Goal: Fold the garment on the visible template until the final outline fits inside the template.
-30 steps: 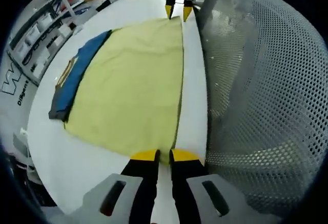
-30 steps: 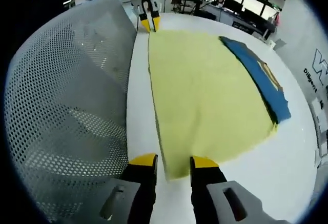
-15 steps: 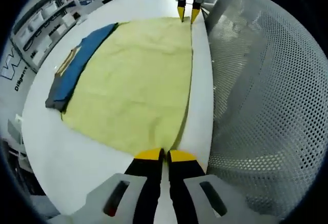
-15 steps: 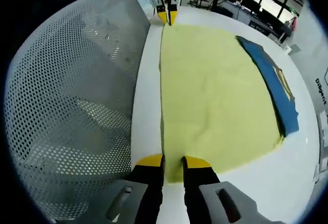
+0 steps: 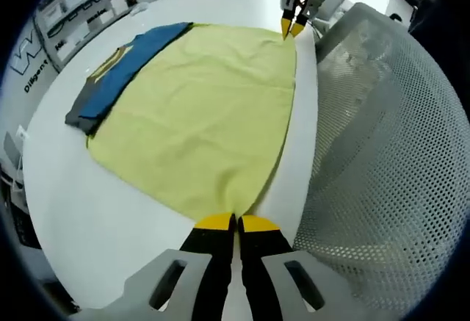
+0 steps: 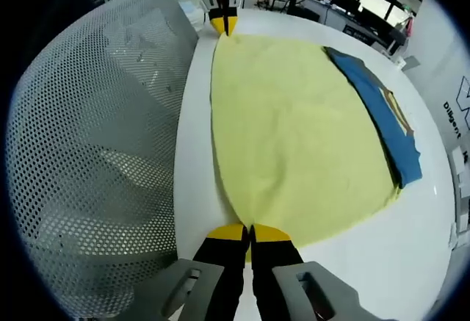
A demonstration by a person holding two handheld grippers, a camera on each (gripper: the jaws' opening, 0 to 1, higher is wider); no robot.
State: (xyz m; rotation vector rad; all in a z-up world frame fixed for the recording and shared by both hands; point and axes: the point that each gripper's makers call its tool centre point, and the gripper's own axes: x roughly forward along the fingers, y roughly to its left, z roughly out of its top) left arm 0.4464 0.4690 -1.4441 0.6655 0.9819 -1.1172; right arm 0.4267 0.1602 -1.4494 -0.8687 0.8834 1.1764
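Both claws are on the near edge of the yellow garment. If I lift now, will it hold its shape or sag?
Likely sag: the yellow garment lies thin and wrinkled, so its middle should droop between the left claw and right claw. It probably weighs little. The far side may drag across the white table.

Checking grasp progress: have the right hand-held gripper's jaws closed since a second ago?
Yes. The right hand-held gripper has pinched shut on the yellow garment edge.

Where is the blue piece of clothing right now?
The blue garment lies folded on the white table, along the far edge of the yellow cloth; it appears left in the left gripper view, right in the right gripper view.
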